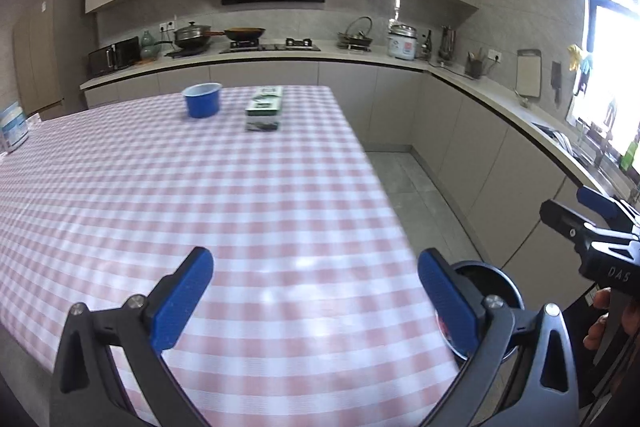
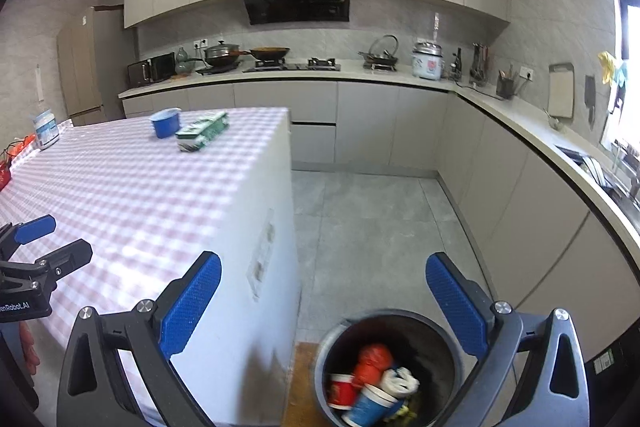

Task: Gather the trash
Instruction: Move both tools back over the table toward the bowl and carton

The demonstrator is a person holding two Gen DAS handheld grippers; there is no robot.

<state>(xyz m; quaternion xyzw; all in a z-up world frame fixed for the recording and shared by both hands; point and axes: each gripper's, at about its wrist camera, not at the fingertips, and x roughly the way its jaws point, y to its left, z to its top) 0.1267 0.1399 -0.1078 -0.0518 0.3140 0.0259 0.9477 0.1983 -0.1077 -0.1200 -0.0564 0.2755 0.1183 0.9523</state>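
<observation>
Two items of trash remain on the checked-cloth surface (image 1: 240, 187), both at its far end: a blue cup (image 1: 202, 99) standing upright, and just beside it, apart from it as far as can be told, a green-and-white carton (image 1: 264, 107) lying flat with one short end toward the cameras. The cup is judged light and thin-walled, likely to crush under a hard squeeze; a hold across the upper wall near the rim, with moderate pressure, appears soundest. Whether it holds liquid cannot be seen. The carton is judged light and fairly stiff, with smooth printed faces that may slip; a grip across its narrow width is advised. The left gripper (image 1: 316, 293) hangs over the near end of the surface, its fingers spread wide and holding nothing. The right gripper (image 2: 324, 303) hangs past the surface's edge above the trash bin (image 2: 440, 331), its fingers likewise wide apart and empty. The bin stands on the floor against the corner of the surface and already contains a red cup, a blue-and-white cup and other litter. The cloth between the left gripper and the two items is bare; nothing obstructs a straight reach. A white-and-blue container (image 2: 46, 129) stands at the far left edge, well apart from both items. The closeness of cup and carton is the one concern: a wide approach to either could knock the other.
</observation>
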